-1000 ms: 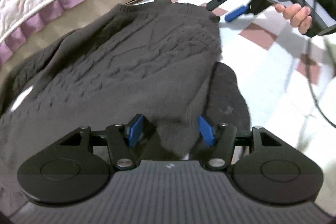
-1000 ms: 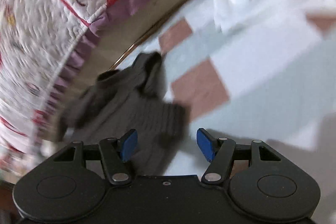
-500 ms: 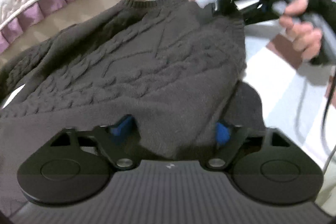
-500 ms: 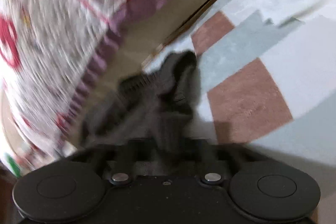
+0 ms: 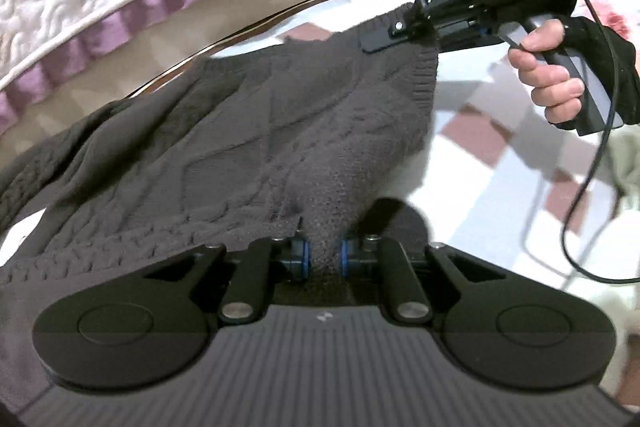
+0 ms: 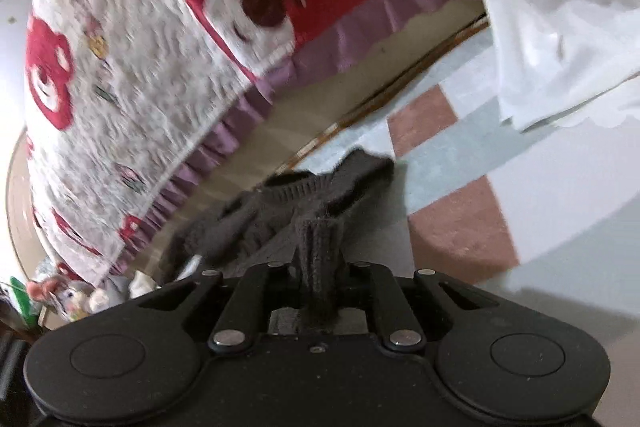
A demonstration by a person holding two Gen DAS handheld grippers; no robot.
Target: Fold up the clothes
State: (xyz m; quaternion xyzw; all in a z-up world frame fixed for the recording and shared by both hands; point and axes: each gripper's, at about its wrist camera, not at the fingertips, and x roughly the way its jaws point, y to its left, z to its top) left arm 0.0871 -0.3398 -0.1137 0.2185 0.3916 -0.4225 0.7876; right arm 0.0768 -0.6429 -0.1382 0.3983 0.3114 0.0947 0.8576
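A dark grey cable-knit sweater [image 5: 280, 131] lies spread on a checked mat, its near hem raised. My left gripper [image 5: 323, 255] is closing its jaws, and the blue pads pinch a fold of the near hem. In the left wrist view my right gripper [image 5: 380, 41], held by a hand [image 5: 548, 79], grips the sweater's far ribbed corner. In the right wrist view the right gripper [image 6: 320, 267] is closing too, with a ribbed strip of the sweater [image 6: 280, 219] squeezed between its jaws.
A white quilt with red bears and a purple frill [image 6: 160, 47] hangs along the far side. A white cloth [image 6: 552, 27] lies at the back right on the pink, white and grey checked mat [image 6: 460, 227]. A black cable [image 5: 592, 187] trails from the right gripper. Small toys [image 6: 72, 295] sit at the far left.
Both grippers went from open to pinched on the sweater. The right gripper came down onto the far corner. The sweater's right edge has lifted off the mat.
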